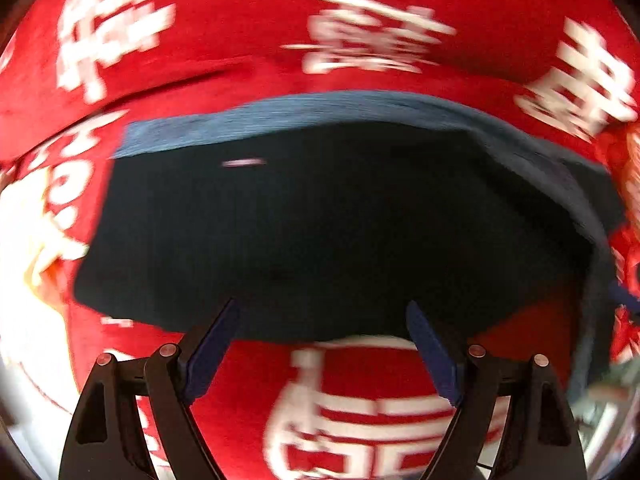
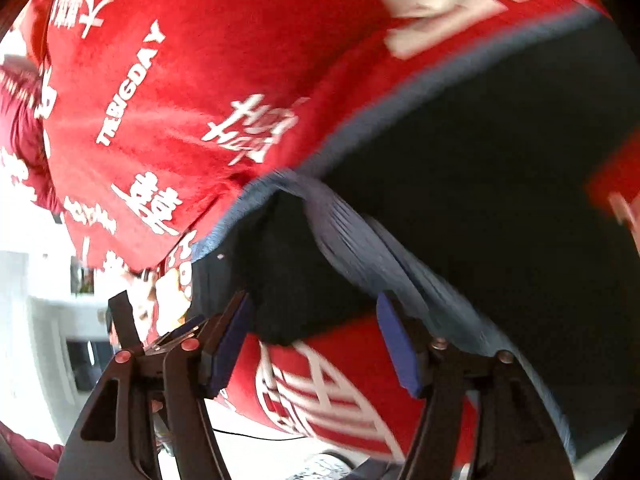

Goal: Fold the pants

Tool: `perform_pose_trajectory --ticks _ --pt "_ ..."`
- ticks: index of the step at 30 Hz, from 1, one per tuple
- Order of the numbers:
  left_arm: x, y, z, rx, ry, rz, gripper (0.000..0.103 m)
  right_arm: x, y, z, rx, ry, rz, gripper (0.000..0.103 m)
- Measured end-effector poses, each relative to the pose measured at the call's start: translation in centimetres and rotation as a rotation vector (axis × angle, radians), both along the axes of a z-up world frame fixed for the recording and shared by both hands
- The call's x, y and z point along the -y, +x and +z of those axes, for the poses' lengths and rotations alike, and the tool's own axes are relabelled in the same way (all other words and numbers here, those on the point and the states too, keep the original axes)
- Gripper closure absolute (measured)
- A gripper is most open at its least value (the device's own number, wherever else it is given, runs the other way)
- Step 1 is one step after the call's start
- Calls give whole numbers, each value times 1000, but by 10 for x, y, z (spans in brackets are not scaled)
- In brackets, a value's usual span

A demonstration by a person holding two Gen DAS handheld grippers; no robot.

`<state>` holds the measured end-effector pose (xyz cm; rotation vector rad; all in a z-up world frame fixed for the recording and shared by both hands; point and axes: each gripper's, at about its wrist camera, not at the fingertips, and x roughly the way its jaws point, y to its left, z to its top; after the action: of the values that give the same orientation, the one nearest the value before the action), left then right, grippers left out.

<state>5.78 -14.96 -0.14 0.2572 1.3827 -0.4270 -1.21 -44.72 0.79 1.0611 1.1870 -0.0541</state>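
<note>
The dark navy pants (image 1: 320, 216) lie flat as a folded block on a red cloth (image 1: 240, 20) with white characters. A lighter blue band runs along their far edge. My left gripper (image 1: 322, 320) is open and empty, its blue pads just short of the pants' near edge. In the right wrist view the pants (image 2: 500, 200) fill the right side, with a bunched ribbed fold (image 2: 352, 236) at the corner. My right gripper (image 2: 316, 312) is open, its tips at that corner, holding nothing.
The red cloth (image 2: 200, 80) covers the whole work surface and hangs over its edge at the left. White furniture (image 2: 40, 312) shows beyond the cloth's left edge in the right wrist view. The left gripper's black frame (image 2: 124, 320) shows there too.
</note>
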Motion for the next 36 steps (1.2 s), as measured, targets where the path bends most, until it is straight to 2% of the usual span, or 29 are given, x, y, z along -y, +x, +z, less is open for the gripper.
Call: perform_pose_trajectory --ticks 4,7,12,16,20,22,25,28,29,30,31,32,33,34,36 --pt "45 -37 7 -39 -63 -138 17 -3 -78 0 -77 -25 -120 34" --pt "79 -66 12 -104 -158 -204 17 0 -126 -6 -133 -34 -204 34" --pt "139 -101 -3 -196 -216 -265 17 13 -202 -25 -232 -31 -337 34" --pt "180 -116 -23 -227 -203 -290 17 24 -241 -40 -269 -22 -372 34" --pt "204 -126 -37 -241 -177 -272 17 33 -267 -65 -241 77 -407 34" --pt "210 -129 -40 -228 -168 -268 16 37 -274 -78 -182 159 -418 34" --pt "220 -135 -41 -203 -150 -280 13 40 -271 -88 -111 227 -415 34" --pt "228 -141 -42 -194 -133 -287 13 43 -265 -100 -83 288 -410 40" --pt "232 -143 -43 -195 -126 -289 13 43 -265 -104 -95 306 -412 53" --pt "232 -143 -42 -197 -123 -289 16 41 -261 -109 -120 327 -415 71" --pt "234 -143 -42 -201 -121 -291 23 42 -264 -112 -129 352 -421 81" --pt "237 -144 -39 -208 -121 -301 42 43 -266 -111 -109 379 -433 88" --pt "239 -144 -38 -219 -125 -310 67 45 -265 -103 -80 396 -441 88" --pt "242 -144 -36 -250 -144 -319 74 47 -262 -92 -56 395 -434 88" --pt "246 -141 -25 -268 -177 -314 74 55 -255 -73 3 401 -426 89"
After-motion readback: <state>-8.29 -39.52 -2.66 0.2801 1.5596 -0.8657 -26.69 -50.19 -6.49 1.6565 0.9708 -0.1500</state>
